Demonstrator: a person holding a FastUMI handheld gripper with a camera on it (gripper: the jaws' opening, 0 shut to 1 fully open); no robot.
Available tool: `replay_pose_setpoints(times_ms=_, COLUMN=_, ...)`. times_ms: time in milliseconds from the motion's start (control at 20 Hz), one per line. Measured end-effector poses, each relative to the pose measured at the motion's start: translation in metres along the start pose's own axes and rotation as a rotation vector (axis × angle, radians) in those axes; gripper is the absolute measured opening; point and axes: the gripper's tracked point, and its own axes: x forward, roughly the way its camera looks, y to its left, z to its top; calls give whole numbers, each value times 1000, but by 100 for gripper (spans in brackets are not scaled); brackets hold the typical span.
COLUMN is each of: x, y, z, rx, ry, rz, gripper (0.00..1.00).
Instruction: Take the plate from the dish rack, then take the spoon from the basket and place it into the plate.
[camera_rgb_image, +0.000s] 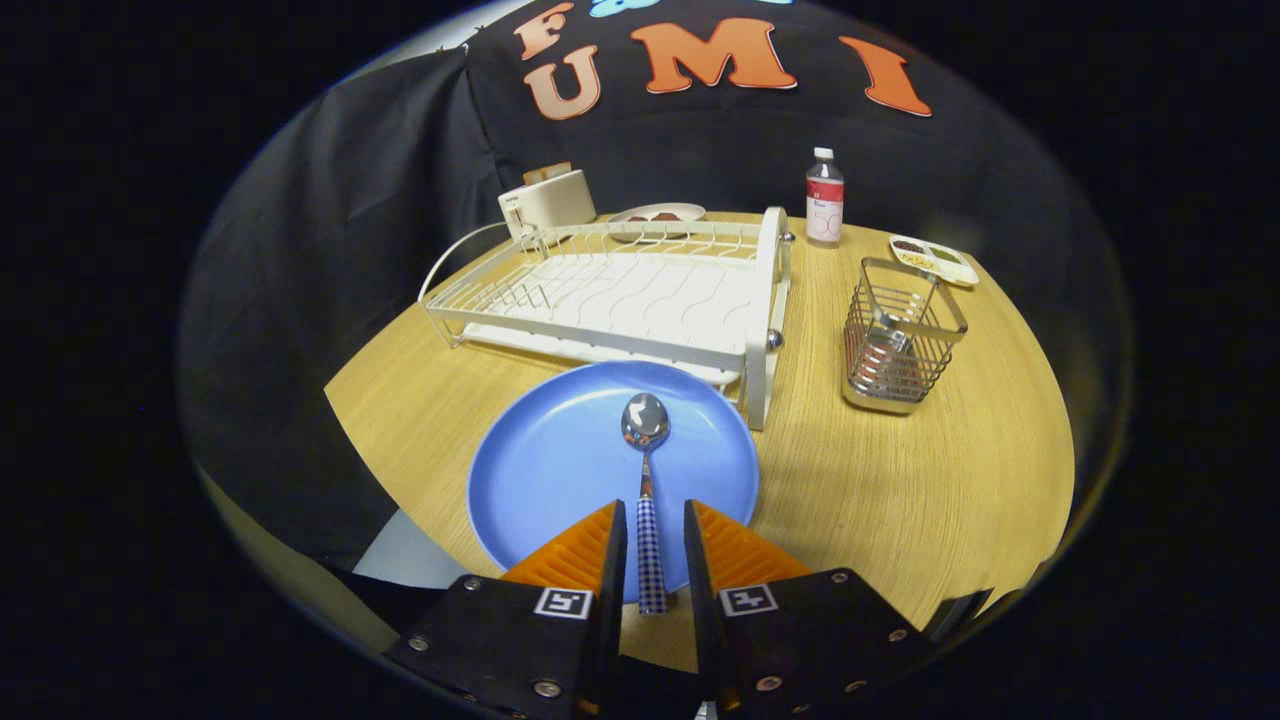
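A blue plate (555, 470) lies flat on the wooden table (900, 480), just in front of the white dish rack (620, 295). A spoon (645, 422) with a shiny bowl and a checked handle rests in the plate, bowl pointing away from me. Its handle runs back between my fingers, with a small gap on each side. My gripper (655, 508) hovers over the near rim of the plate, open, its fingers not pressing on the handle. The wire basket (902, 340) stands to the right of the rack.
Behind the rack stand a white toaster (548, 200) and a small plate (657, 213) with food. A bottle (824, 196) and a small divided dish (935, 259) sit at the back right. Bare table lies right of the plate, in front of the basket.
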Motion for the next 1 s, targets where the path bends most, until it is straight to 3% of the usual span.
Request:
replay_pose_setpoints(times_ms=650, x=-89, y=-18, z=207, rx=34, ry=-461, rz=-120, gripper=76)
replay_pose_setpoints(times_ms=1000, x=-123, y=-33, z=265, rx=73, ry=-655, rz=-192, gripper=89)
